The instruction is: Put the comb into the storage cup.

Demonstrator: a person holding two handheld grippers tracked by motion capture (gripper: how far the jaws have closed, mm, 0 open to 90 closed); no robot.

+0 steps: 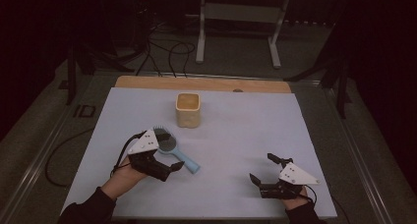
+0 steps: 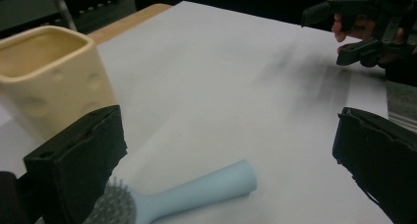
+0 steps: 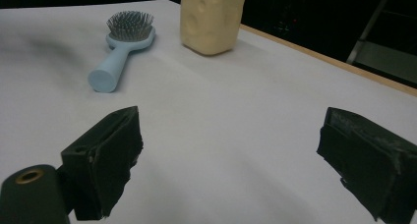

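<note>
The left gripper [image 1: 166, 169] hovers over the light blue hairbrush [image 1: 178, 154], jaws spread wide and holding nothing. The brush lies flat on the white table sheet [image 1: 236, 135], near the cream cup [image 1: 188, 109]. The right gripper [image 1: 261, 174] waits well apart, also wide open and empty. The grasp looks not yet made; lifting and placing remain

Dim room, white table sheet [image 1: 236, 135] lit from above, surroundings sunk in black, soft smeared shadows toward 1 o'clock, near jaws blurred, grain throughout.
</note>
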